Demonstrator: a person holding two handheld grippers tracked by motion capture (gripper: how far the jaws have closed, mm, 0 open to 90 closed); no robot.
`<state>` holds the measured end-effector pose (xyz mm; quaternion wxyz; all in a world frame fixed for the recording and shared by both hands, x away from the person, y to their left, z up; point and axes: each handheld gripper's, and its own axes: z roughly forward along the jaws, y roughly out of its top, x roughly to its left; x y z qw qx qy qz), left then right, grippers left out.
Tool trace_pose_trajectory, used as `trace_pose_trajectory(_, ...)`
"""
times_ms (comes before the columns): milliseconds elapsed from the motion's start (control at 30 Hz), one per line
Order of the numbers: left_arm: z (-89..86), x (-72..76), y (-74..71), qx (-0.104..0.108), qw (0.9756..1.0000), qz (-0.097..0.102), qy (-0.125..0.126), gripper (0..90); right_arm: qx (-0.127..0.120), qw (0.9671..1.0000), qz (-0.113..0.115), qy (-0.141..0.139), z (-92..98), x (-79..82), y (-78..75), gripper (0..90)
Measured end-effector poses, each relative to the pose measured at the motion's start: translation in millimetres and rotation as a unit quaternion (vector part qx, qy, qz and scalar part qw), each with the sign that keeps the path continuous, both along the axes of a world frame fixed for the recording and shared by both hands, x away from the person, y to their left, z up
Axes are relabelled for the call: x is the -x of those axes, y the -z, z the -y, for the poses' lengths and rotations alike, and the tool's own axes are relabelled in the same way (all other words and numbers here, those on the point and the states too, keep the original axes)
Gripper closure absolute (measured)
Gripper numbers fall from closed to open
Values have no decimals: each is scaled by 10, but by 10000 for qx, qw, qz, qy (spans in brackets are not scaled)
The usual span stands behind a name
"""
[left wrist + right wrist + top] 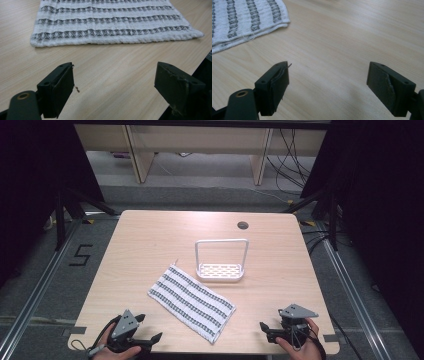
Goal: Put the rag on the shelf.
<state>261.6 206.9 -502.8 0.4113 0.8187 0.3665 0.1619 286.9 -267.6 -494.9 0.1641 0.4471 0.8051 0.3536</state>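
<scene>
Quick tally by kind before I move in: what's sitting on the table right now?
Striped cloth: 1
White wire rack: 1
Handheld claws, both open and empty: 2, the left claw and the right claw
Total: 4

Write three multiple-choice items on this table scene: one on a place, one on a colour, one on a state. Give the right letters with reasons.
1. Where does the white wire rack stand?
A. beyond the striped cloth
B. on the cloth
C. at the table's near edge

2. What colours is the cloth?
A. red and blue
B. white with dark stripes
C. plain green

3. How do the jaws of the left gripper and the right gripper stand?
A. both clamped on the cloth
B. one open, one shut
C. both open and empty

Key: 1 A, the rack sits past the cloth's far side; 2 B, the stripes show in all views; 3 C, bare table lies between each pair.
</scene>
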Motion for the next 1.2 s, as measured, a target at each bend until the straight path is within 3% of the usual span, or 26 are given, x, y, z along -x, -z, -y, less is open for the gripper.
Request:
trace_pose_trajectory(33,0,0,0,0,10000,0,0,151,33,10000,1,7,5,0,-2,198)
trace_pose_trajectory(67,36,7,16,166,9998,-1,-94,151,33,10000,1,7,5,0,-2,198)
trace_pose_trajectory(100,18,-4,3,-29,10000,-12,57,152,64,9999,68,-47,12,-13,14,197)
trace_pose_trajectory(233,84,-26,-10,304,9995,-7,-1,151,23,10000,37,30,2,-11,16,205)
trace_pose_trajectory(267,89,-26,-27,271,9996,-21,23,152,-66,9998,-96,-155,9,-30,4,205)
trace_pose_trajectory(300,109,-26,-31,324,9995,5,21,152,-66,9998,-96,-155,9,-30,4,205)
trace_pose_trajectory(333,112,-25,-44,215,9997,27,63,152,-62,9999,-48,-122,-1,-29,13,205)
trace_pose_trajectory(367,141,-17,-41,319,9995,4,68,152,-51,9999,-94,-94,-9,-23,1,207)
trace_pose_trajectory(467,212,-11,-38,314,9994,31,142,152,-32,9998,-37,-189,-16,-37,-4,215)
trace_pose_trajectory(500,259,-2,-36,397,9991,31,135,152,14,9999,55,-150,-25,-37,3,217)
trace_pose_trajectory(733,421,46,-16,296,9991,39,305,155,-33,9996,170,-235,-93,-65,-12,230)
trace_pose_trajectory(767,431,50,-17,320,9991,21,283,158,-54,9998,101,-143,-115,-48,-31,232)
trace_pose_trajectory(933,517,59,-20,336,9989,34,334,161,-62,9996,169,-231,-177,-69,-51,249)
trace_pose_trajectory(1000,551,60,-32,203,9989,12,433,168,-116,9994,154,-294,-218,-92,-57,261)
trace_pose_trajectory(1067,608,55,-34,242,9986,60,458,183,-66,9989,273,-382,-256,-122,-63,288)
trace_pose_trajectory(1167,707,24,-55,149,9982,94,568,207,-48,9985,224,-494,-343,-157,-60,313)
trace_pose_trajectory(1200,759,20,-55,246,9973,76,694,214,-38,9984,217,-529,-366,-164,-66,328)
